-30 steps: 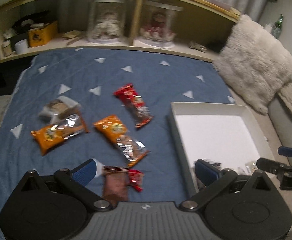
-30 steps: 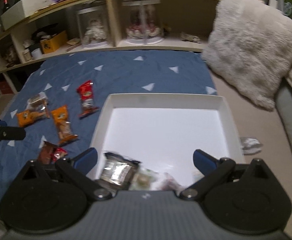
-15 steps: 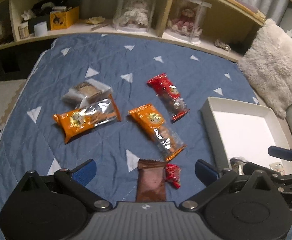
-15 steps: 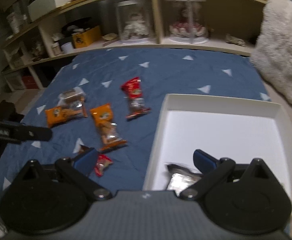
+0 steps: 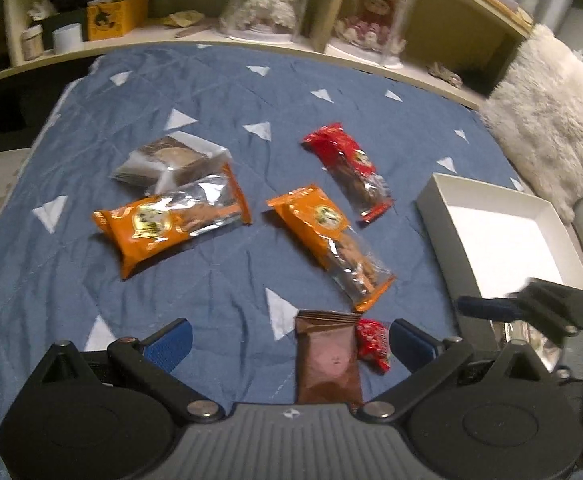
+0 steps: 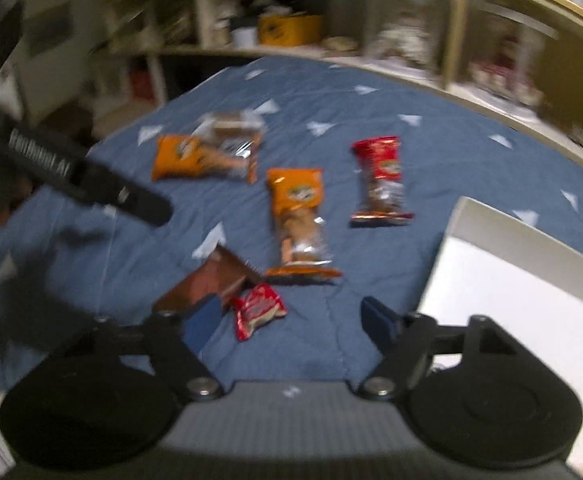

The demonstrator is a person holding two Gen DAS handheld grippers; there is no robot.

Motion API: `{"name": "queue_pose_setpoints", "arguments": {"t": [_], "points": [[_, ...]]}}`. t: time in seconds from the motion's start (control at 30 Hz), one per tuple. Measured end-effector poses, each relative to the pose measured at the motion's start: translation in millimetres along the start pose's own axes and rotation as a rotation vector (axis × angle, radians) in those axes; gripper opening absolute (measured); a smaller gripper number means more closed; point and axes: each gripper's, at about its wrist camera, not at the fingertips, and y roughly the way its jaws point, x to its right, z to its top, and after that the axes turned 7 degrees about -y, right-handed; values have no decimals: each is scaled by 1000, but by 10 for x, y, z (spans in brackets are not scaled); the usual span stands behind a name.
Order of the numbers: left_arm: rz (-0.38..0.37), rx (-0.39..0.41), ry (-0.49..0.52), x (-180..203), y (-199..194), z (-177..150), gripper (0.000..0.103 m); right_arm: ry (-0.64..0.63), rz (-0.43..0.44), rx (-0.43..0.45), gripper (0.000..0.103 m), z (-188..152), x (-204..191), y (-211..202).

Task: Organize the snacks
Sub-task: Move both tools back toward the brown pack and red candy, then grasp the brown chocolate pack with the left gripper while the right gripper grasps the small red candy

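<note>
Left wrist view: left gripper (image 5: 289,340), jaws spread wide and holding nothing, over a blue quilt (image 5: 211,272). Between its fingers lie a brown packet (image 5: 327,360) and, touching it, a small red sweet (image 5: 372,343). Farther off: two orange biscuit packs (image 5: 171,220) (image 5: 327,236), a red pack (image 5: 351,172), a clear-wrapped cake (image 5: 171,160). White tray (image 5: 443,236) at right; something silvery beyond the right gripper's arm, probably a wrapper, is too hidden to place. Right wrist view, blurred: right gripper (image 6: 287,320), jaws apart, just been closing, gripping nothing; the small red sweet (image 6: 257,308) lies on the quilt between them, untouched.
</note>
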Motion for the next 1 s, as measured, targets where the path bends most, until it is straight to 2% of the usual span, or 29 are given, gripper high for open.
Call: {"name": "queue_pose_setpoints", "arguments": {"t": [0.23, 0.43, 0.53, 0.63, 0.7, 0.83, 1.0], "points": [[-18, -1, 18, 38, 104, 32, 103, -108, 89, -30, 63, 5, -57, 327], [-35, 1, 47, 39, 169, 28, 103, -156, 138, -36, 47, 50, -73, 527], [-29, -3, 60, 39, 207, 29, 103, -165, 148, -48, 38, 48, -66, 594], [-33, -22, 77, 60, 246, 18, 103, -165, 140, -56, 35, 42, -71, 610], [-37, -43, 94, 94, 272, -1, 103, -155, 134, -63, 28, 51, -73, 597], [-9, -71, 148, 184, 340, -79, 103, -136, 106, -82, 28, 67, -61, 534], [4, -114, 183, 272, 449, -145, 92, -115, 64, -119, 27, 22, 1, 447]]}}
